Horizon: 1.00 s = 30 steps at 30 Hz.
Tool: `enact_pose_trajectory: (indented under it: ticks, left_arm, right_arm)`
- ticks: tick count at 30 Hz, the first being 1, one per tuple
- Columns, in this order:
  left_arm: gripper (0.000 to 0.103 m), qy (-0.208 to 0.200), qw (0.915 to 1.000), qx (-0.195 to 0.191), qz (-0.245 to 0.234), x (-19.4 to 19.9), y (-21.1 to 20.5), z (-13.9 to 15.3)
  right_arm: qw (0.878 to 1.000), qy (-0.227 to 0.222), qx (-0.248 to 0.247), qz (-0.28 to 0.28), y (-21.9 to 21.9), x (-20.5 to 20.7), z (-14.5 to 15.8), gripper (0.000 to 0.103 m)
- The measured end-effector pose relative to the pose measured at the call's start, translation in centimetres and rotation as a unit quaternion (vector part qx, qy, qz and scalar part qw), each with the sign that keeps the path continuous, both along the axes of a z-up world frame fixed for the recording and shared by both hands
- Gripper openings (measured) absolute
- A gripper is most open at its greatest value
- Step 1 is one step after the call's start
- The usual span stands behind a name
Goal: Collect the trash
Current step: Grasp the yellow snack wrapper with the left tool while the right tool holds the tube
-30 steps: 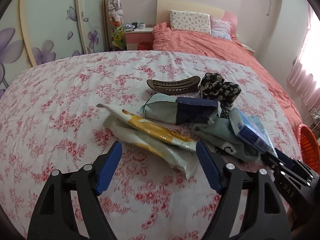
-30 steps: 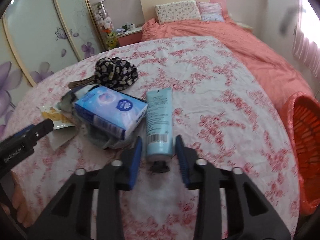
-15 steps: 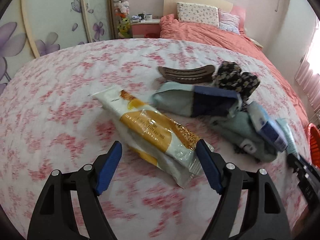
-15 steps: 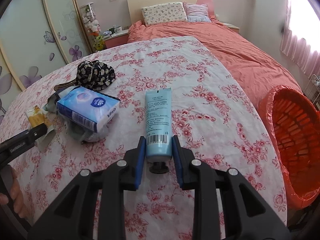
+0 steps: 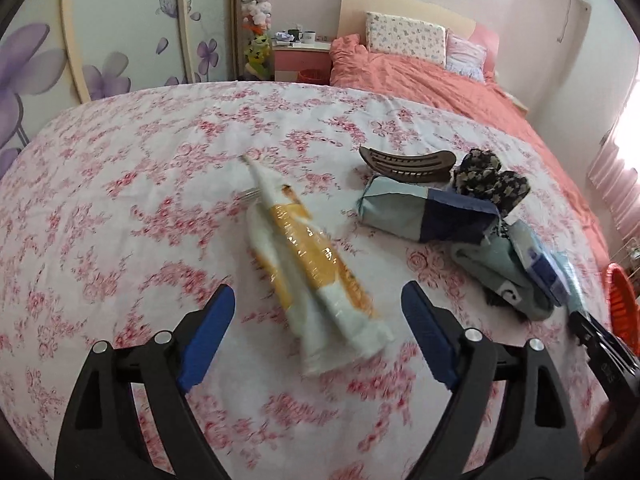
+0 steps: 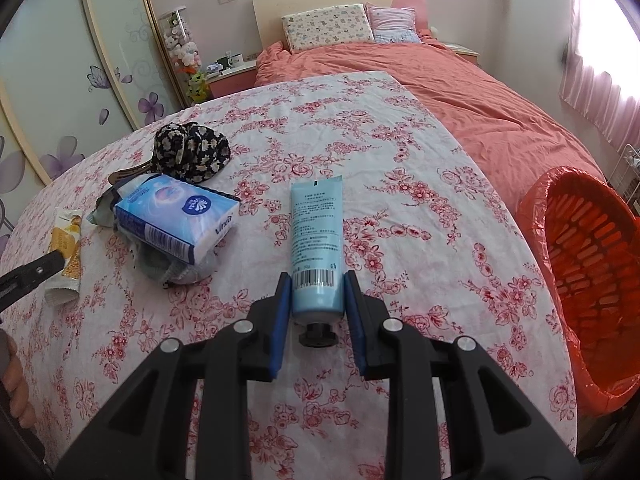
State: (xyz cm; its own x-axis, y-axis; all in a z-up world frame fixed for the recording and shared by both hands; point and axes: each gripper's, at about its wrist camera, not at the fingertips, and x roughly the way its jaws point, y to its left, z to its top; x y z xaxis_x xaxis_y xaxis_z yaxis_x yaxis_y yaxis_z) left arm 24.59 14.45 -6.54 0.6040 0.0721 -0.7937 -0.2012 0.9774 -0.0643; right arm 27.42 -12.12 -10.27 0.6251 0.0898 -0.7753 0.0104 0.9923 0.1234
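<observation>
Your right gripper (image 6: 316, 294) is clamped on the blue tube (image 6: 317, 240) near its cap end, the tube lying on the floral sheet (image 6: 400, 200) with the orange basket (image 6: 592, 264) off to its right. Your left gripper (image 5: 318, 316) has just been opening wider; its 2 pads sit either side of the yellow snack wrapper (image 5: 308, 256), not touching it.
</observation>
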Motion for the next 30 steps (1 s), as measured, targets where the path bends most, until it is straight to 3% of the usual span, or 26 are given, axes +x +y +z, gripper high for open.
enact_pose_trajectory:
  ticks: [3, 9, 14, 16, 18, 30]
  left_arm:
    - [0.082, 0.015, 0.9997, 0.014, 0.013, 1.2, -0.1, -1.0]
    - [0.053, 0.012, 0.9999, 0.005, 0.006, 1.6, 0.5, -1.5]
    - [0.033, -0.001, 0.9988, -0.027, -0.041, 0.9, 0.1, -1.3]
    - [0.032, -0.006, 0.9964, -0.039, -0.076, 0.1, -0.6, -1.3]
    - [0.032, -0.01, 0.9958, -0.025, -0.088, -0.5, -1.2, -1.5]
    - [0.034, -0.022, 0.9978, -0.017, -0.061, -0.5, -1.4, -1.7]
  right_arm:
    - [1.0, 0.0, -0.003, -0.001, 0.1, 0.2, 0.0, 0.027]
    - [1.0, 0.001, -0.003, -0.001, 0.3, 0.4, 0.1, 0.027]
    - [1.0, 0.001, 0.0, 0.0, 0.5, 0.8, 0.0, 0.027]
    - [1.0, 0.001, 0.004, 0.004, 0.5, 0.7, 0.0, 0.027]
    - [1.0, 0.001, 0.007, 0.005, 0.4, 0.7, 0.0, 0.027]
    - [1.0, 0.002, 0.0, 0.006, 0.6, 1.1, 0.0, 0.03]
